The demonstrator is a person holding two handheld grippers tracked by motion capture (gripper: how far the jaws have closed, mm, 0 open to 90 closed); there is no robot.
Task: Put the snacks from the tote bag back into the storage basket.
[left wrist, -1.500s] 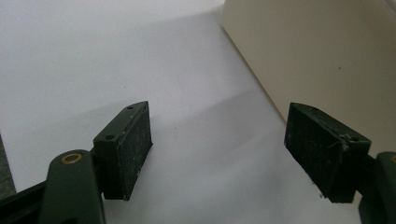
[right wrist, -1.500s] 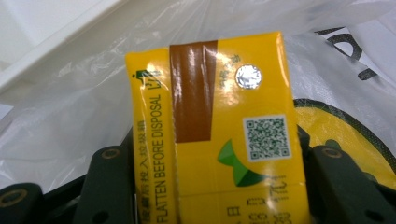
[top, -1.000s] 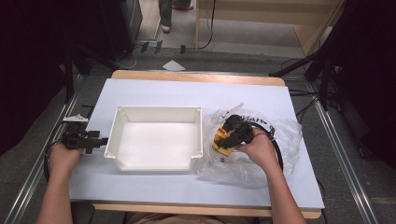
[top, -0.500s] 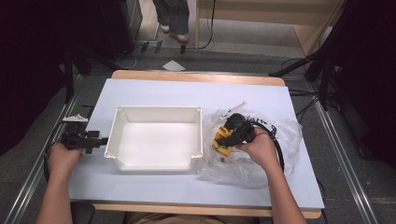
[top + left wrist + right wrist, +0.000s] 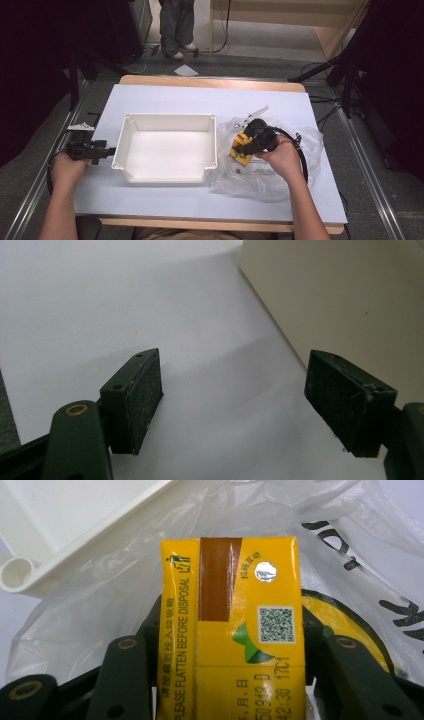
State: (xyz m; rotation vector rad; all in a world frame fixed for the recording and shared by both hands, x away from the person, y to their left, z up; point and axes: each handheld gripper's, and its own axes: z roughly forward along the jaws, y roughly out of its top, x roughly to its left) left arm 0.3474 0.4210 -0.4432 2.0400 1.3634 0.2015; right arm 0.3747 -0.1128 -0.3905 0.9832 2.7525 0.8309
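Carton, yellow drink box, sits squarely between the jaws of the right hand-held gripper, over the crumpled clear bag at the right of the surface. And it's a grasp: the black pads press on both narrow sides, top seal facing the camera. In the high view the carton hangs just beside the white bin, close to its right wall.

Over on the far side, the left hand-held gripper lies released, jaws wide apart with nothing but bare surface between them, parked just outside the bin's left wall.

Now, how to play this well? My read: lift clear of the bag first, because that loose film could cling and ride along. Keep the squeeze gentle; a carton like this dents easily. Carry it level over the rim, go low into the bin, then let go. The left one could steady the bin if it slides.
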